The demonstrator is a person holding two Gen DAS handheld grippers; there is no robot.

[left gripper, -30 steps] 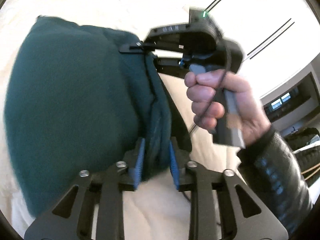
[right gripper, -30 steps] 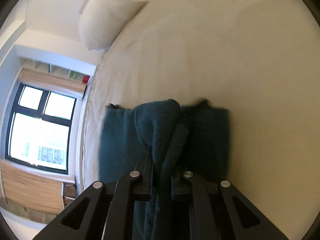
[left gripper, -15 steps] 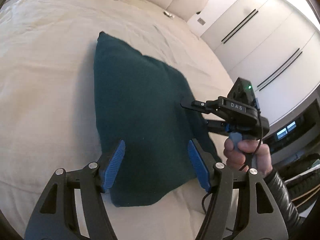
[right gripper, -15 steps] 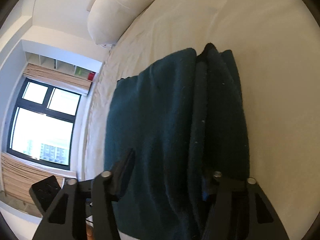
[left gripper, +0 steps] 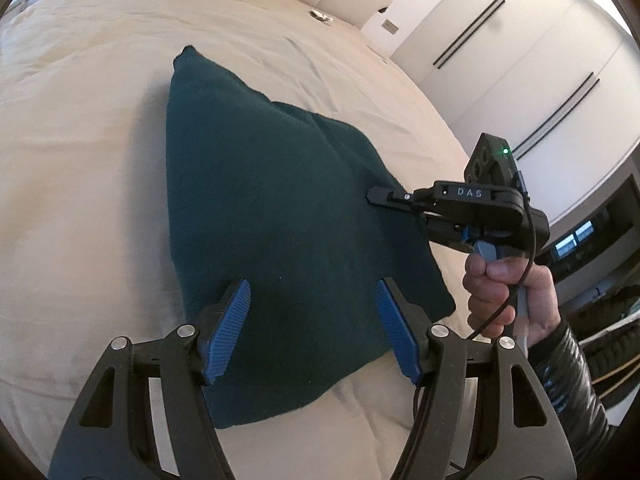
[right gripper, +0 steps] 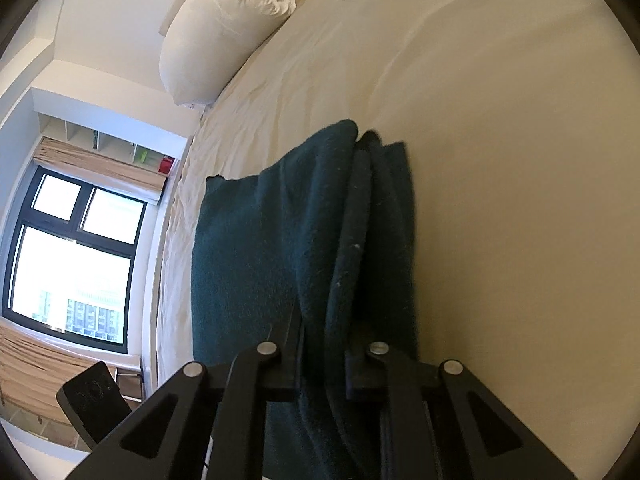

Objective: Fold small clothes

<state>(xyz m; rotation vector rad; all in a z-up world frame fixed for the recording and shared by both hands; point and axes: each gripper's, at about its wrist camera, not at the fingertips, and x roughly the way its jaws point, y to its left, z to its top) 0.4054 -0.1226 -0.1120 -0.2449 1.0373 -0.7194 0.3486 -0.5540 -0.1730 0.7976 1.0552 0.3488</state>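
Your left gripper [left gripper: 312,328] pointed downward over the bed [left gripper: 80,160], its two blue ribbed pads [left gripper: 226,330] spread wide apart, with nothing pinched between them; the dark teal garment [left gripper: 272,208] lay flat beneath the gap. Your right hand [left gripper: 504,296], in a shiny black sleeve [left gripper: 572,380], gripped the handle of the right gripper [left gripper: 374,196] at about 3 o'clock in the left view, its black tips reaching onto the garment's right edge. From the right wrist view, that gripper's [right gripper: 324,356] jaws were closing, narrow, with a bunched fold of the teal cloth [right gripper: 320,240] between them.

A second before, your left pads had been clamped close on a gathered ridge of the cloth; they had since let go and opened. Half a second before, the right jaws stood wider than they did here.

The garment was a thick, fuzzy knit, folded into a rough rectangle, with layered edges stacked along its right side. It rested on a smooth cream bedcover, lightly creased. A plump white pillow [right gripper: 224,28] sat at 11 o'clock in the right view, and a black-framed window [right gripper: 76,260] at 9 o'clock.
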